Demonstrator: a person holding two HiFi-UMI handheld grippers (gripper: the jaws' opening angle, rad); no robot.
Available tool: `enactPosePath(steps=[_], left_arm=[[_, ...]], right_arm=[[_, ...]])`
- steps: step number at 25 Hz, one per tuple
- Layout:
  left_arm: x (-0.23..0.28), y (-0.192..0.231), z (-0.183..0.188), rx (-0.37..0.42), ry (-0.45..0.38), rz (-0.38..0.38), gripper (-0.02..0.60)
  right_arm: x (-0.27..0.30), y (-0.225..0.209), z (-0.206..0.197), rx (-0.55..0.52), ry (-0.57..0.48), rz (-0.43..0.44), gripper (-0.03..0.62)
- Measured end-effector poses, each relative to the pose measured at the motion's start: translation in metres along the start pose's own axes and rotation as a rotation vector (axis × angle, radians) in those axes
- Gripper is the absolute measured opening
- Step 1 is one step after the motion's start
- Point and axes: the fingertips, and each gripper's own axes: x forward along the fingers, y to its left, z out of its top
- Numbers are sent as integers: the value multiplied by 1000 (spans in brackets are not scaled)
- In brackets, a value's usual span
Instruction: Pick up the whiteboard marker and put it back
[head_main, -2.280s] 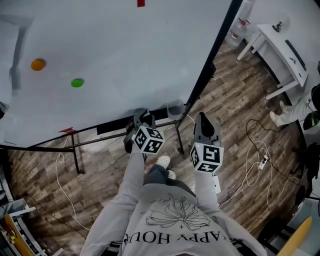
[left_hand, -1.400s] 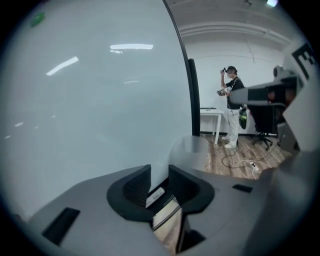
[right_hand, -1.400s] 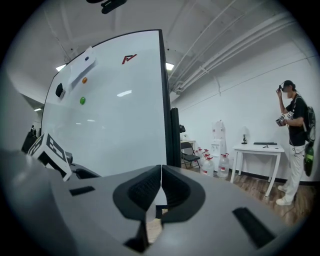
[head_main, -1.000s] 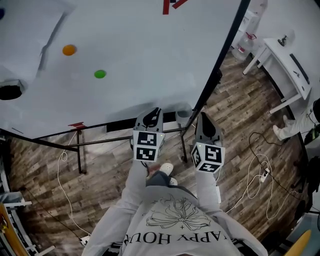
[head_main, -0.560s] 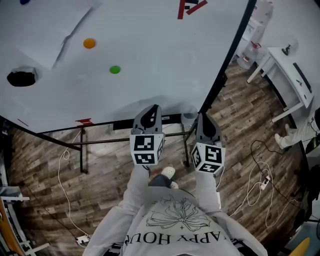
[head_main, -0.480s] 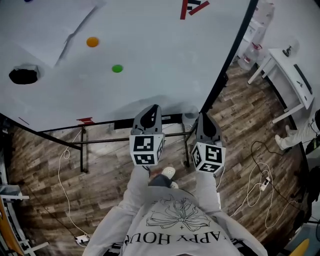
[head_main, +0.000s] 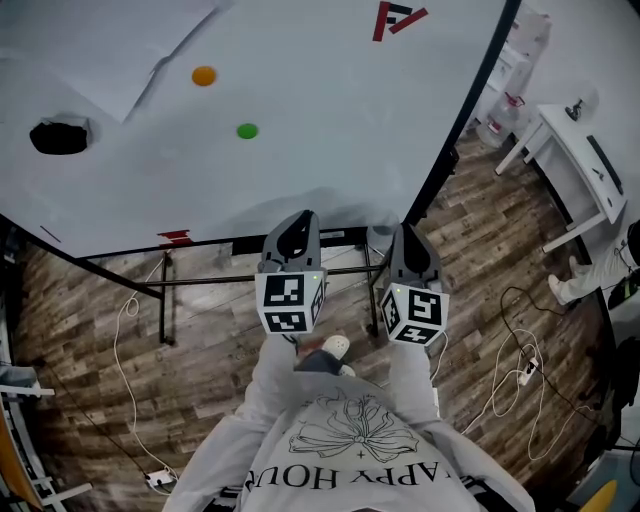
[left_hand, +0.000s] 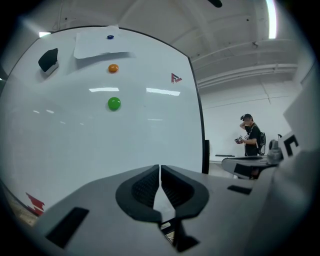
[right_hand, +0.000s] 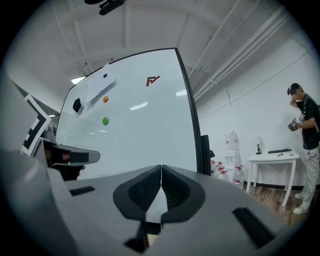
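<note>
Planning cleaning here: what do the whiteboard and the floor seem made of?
The whiteboard looks like a smooth, glossy white panel, maybe coated steel or melamine: bright light streaks reflect off it. The floor looks like wood-grain planks, possibly laminate or vinyl: streaked brown boards with staggered seams.

Possible eraser (head_main: 58, 135) on whiteboard (head_main: 320, 110), table (head_main: 578, 150) right
</note>
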Motion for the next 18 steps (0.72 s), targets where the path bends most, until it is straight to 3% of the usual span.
enactPosePath(steps=[18], left_arm=[[-11, -12, -1, 17, 4, -16, 14]], right_arm=[[-17, 0, 2, -20, 0, -7, 5]])
